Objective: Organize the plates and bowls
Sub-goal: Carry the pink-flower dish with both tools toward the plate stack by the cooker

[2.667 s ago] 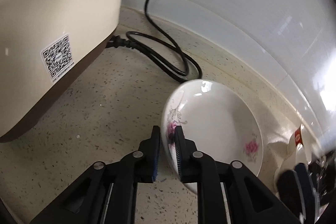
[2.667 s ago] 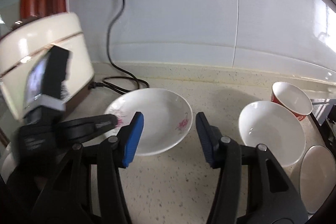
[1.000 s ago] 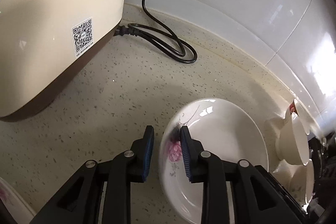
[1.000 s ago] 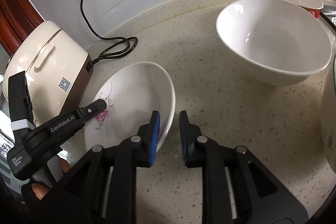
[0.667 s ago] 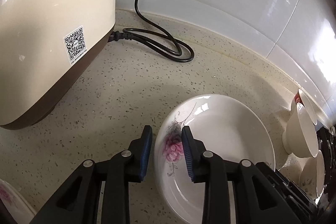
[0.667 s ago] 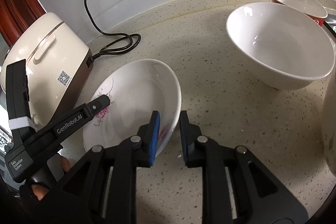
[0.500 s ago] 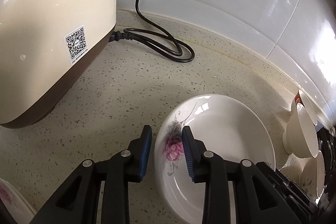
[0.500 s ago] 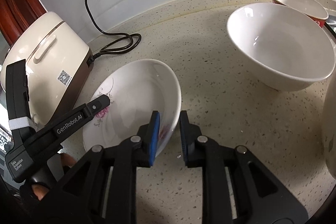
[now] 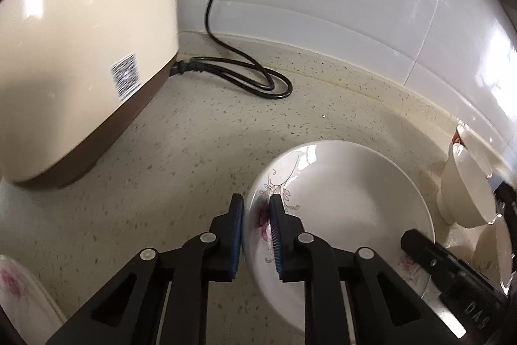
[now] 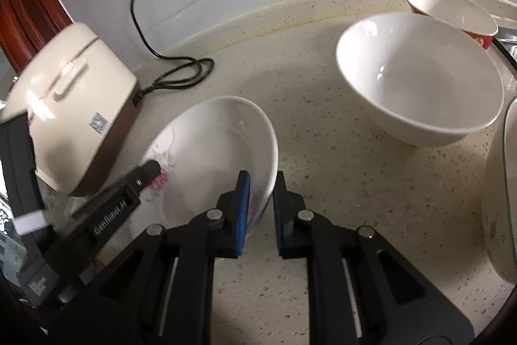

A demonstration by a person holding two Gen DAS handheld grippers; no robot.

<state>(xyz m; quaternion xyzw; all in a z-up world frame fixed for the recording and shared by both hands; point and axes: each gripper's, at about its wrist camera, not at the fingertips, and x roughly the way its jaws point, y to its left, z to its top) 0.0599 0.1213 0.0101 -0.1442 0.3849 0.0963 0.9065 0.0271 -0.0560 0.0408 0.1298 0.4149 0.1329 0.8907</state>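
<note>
White ceramic deep plate with pink flower print [image 10: 213, 157] on the speckled beige stone counter [image 10: 323, 157], right of the cream rice cooker [image 10: 71, 112]. Left gripper [image 9: 255, 215] jaws closing on its near-left rim, pads at the rim. Right gripper [image 10: 260, 193] clamped on the opposite rim. Plain white ceramic bowl [image 10: 420, 80] stands well apart to the right.

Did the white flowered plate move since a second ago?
Yes. The white flowered plate swung its far rim toward the cream rice cooker, away from the plain white bowl.
</note>
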